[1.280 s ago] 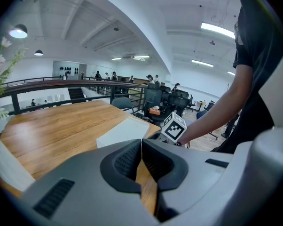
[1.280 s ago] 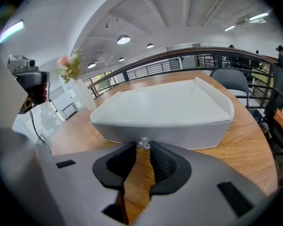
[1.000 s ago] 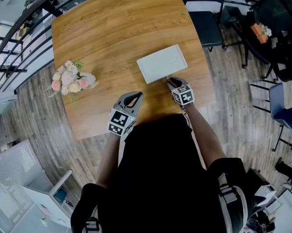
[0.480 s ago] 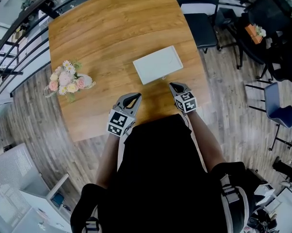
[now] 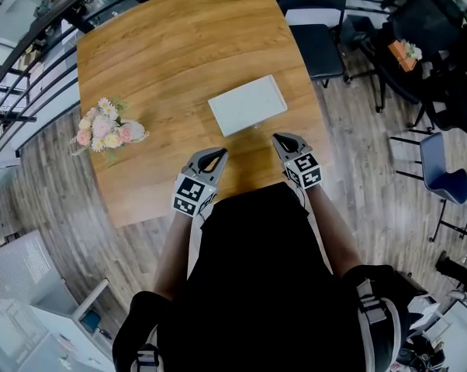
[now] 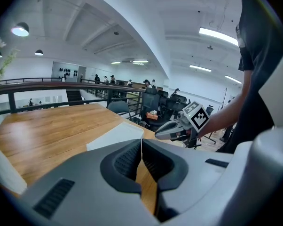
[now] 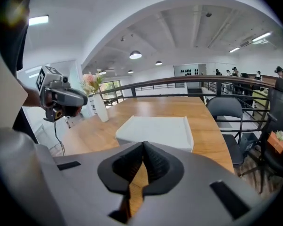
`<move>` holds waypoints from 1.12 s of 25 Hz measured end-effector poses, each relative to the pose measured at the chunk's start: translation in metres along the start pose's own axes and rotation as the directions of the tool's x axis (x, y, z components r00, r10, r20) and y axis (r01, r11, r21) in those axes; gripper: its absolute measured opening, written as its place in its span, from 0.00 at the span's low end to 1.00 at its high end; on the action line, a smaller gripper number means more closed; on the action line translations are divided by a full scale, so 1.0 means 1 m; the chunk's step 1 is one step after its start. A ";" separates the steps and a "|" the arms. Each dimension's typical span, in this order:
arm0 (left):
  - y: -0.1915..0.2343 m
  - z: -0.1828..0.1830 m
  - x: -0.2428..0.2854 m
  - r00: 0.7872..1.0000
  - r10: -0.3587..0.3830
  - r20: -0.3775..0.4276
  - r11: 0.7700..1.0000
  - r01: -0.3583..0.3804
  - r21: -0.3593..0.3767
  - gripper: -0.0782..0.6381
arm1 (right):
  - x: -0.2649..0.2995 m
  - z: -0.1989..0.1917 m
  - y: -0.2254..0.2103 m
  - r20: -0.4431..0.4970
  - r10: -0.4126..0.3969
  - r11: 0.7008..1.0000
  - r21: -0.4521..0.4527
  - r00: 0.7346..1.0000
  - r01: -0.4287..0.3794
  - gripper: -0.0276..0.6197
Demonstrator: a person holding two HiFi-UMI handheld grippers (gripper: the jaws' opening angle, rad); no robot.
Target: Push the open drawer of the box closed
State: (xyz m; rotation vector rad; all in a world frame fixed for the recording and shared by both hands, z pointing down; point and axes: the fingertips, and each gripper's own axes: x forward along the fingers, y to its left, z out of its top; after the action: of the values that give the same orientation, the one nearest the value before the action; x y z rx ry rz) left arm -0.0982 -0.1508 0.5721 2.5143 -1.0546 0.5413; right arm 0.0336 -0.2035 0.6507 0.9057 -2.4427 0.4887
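The right gripper (image 5: pixel 282 139) had drawn back toward the person, off the box (image 5: pixel 247 105), its jaws just closing together on nothing. The left gripper (image 5: pixel 212 155), also pressed together and empty, hung beside it. Both pointed forward and slightly down. The box lay just beyond them on the table (image 5: pixel 164 45), touching neither.

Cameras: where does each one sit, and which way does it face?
Head view: on the person's head, looking steeply down at the table, box and flowers; shows torso, both arms, left gripper, right gripper.
Left gripper view: rides the left gripper, looking across the table past its own shut jaws; the right gripper and forearm show.
Right gripper view: rides the right gripper, facing the box; the left gripper shows at left.
Shared: all three see the box.
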 end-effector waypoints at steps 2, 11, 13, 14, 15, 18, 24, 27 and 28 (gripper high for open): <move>-0.003 0.001 0.002 1.000 0.003 0.004 1.000 -0.003 0.000 0.15 | -0.010 0.009 0.000 0.017 0.005 1.000 -0.019 1.000 -0.004 0.07; -0.018 0.004 0.017 1.000 0.007 -0.001 1.000 -0.007 -0.012 0.15 | -0.037 0.024 -0.003 0.051 0.034 0.996 -0.082 0.998 -0.029 0.07; -0.025 0.009 0.021 1.000 0.012 0.005 1.000 -0.012 -0.006 0.15 | -0.044 0.023 -0.004 0.059 0.042 0.996 -0.086 0.997 -0.037 0.07; -0.028 0.013 0.023 1.000 0.016 0.009 1.000 -0.016 -0.006 0.15 | -0.048 0.021 -0.005 0.061 0.046 0.995 -0.087 0.997 -0.041 0.07; -0.032 0.016 0.025 1.000 0.021 0.013 1.000 -0.021 -0.008 0.15 | -0.053 0.019 -0.006 0.062 0.050 0.995 -0.086 0.997 -0.044 0.07; -0.044 0.025 0.031 0.999 0.036 0.023 0.999 -0.035 -0.016 0.15 | -0.065 0.018 -0.011 0.071 0.056 0.995 -0.083 0.996 -0.050 0.07; -0.069 0.030 0.036 0.999 0.049 0.008 0.999 -0.049 0.004 0.15 | -0.082 0.017 -0.019 0.082 0.084 0.995 -0.069 0.993 -0.078 0.07; -0.076 0.032 0.034 0.998 0.064 0.002 0.998 -0.064 0.006 0.15 | -0.089 0.020 -0.019 0.101 0.106 0.993 -0.055 0.989 -0.101 0.07; -0.079 0.034 0.034 0.998 0.071 0.003 0.997 -0.071 0.007 0.15 | -0.093 0.021 -0.019 0.104 0.112 0.993 -0.058 0.988 -0.107 0.07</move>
State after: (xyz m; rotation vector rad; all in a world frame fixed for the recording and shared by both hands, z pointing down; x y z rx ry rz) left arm -0.0111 -0.1349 0.5447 2.4929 -1.1480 0.5627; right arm 0.1013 -0.1802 0.5850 0.7979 -2.6004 0.4222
